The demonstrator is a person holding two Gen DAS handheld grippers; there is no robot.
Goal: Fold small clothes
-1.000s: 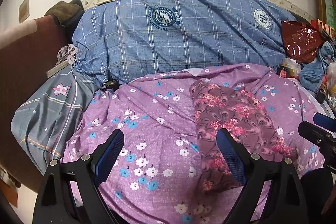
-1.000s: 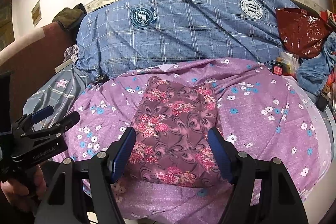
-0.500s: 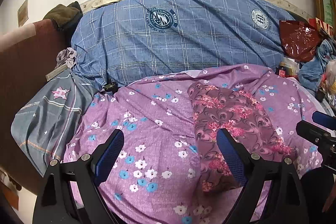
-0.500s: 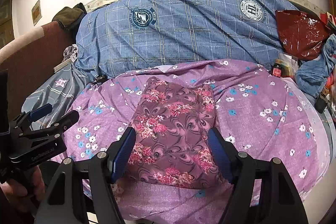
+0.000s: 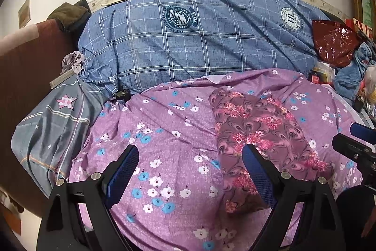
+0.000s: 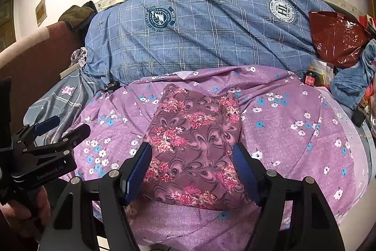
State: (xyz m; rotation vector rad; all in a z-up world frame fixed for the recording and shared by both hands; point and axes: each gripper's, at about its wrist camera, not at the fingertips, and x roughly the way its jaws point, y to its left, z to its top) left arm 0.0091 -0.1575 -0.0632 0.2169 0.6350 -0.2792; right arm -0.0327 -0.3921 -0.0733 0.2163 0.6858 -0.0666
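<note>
Below, both spread grippers — left gripper (image 5: 189,157), right gripper (image 6: 191,154) — hover over the purple floral bedsheet (image 6: 293,133).

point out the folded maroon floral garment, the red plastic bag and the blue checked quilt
folded maroon floral garment (image 6: 195,145), right wrist view, middle of its top
red plastic bag (image 6: 336,37), right wrist view, its crinkled front
blue checked quilt (image 5: 211,46), left wrist view, its centre

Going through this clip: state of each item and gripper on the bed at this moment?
Left gripper: open, empty, above the sheet.
Right gripper: open, empty, jaws either side of the garment.
Floral garment: lying flat, folded to a rectangle.
Purple flowered sheet: spread, wrinkled.
Blue plaid duvet: bunched along the wall.
Red plastic bag: crumpled.
</note>
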